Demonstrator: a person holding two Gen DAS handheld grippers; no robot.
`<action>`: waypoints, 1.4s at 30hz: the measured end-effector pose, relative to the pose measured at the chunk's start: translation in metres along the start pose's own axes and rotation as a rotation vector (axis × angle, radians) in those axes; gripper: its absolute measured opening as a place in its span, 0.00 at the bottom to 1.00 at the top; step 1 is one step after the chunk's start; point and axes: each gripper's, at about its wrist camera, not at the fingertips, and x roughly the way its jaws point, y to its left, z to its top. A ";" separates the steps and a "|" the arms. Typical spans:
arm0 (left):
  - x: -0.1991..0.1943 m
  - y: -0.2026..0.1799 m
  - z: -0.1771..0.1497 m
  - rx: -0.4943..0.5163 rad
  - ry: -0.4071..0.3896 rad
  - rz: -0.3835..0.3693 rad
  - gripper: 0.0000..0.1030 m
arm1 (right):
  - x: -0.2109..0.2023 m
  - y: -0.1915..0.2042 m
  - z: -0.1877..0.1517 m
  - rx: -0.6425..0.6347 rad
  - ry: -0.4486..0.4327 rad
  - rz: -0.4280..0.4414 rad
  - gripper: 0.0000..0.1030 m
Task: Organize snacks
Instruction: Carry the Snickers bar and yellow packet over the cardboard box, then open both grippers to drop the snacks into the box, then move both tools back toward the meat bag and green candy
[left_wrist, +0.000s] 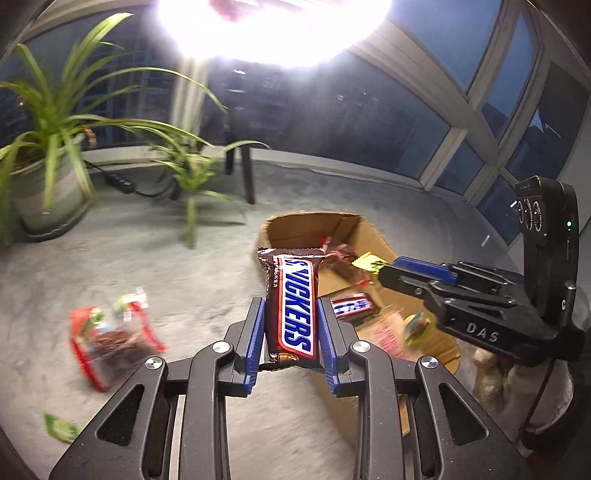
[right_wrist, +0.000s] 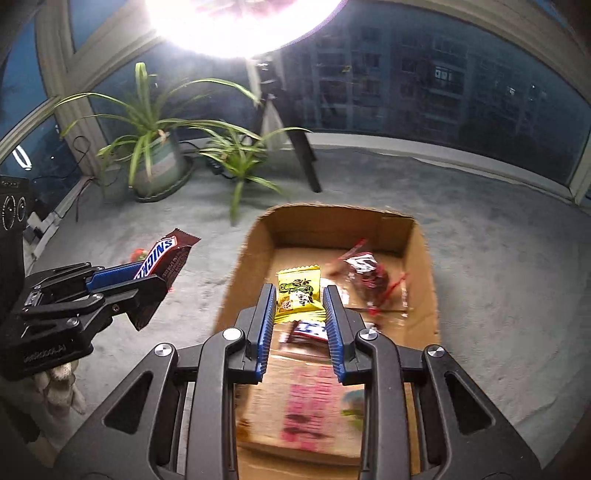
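Note:
My left gripper (left_wrist: 291, 306) is shut on a brown Snickers bar (left_wrist: 291, 306), held upright above the carpet just left of the open cardboard box (left_wrist: 373, 236). It also shows at the left of the right wrist view (right_wrist: 162, 264). My right gripper (right_wrist: 300, 295) is shut on a yellow snack packet (right_wrist: 298, 293) and holds it over the inside of the box (right_wrist: 255, 243). Another Snickers bar (right_wrist: 308, 331) and a clear red-trimmed snack bag (right_wrist: 369, 275) lie in the box. The yellow packet (left_wrist: 369, 262) shows at the right gripper's tip in the left wrist view.
A red-trimmed snack bag (left_wrist: 110, 338) and a small green packet (left_wrist: 61, 437) lie on the grey carpet (left_wrist: 166, 266) to the left. Potted plants (right_wrist: 155, 155) and a tripod leg (right_wrist: 304, 162) stand by the window behind. A bright lamp glares overhead.

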 end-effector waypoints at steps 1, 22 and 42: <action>0.004 -0.004 0.001 0.001 0.004 -0.002 0.26 | 0.001 -0.005 -0.001 0.007 0.003 -0.001 0.26; 0.041 -0.039 0.012 -0.005 0.054 -0.028 0.36 | 0.002 -0.043 -0.008 0.058 0.007 -0.038 0.47; -0.016 0.011 0.008 -0.032 -0.031 0.024 0.36 | -0.021 -0.020 -0.004 0.098 -0.038 0.006 0.48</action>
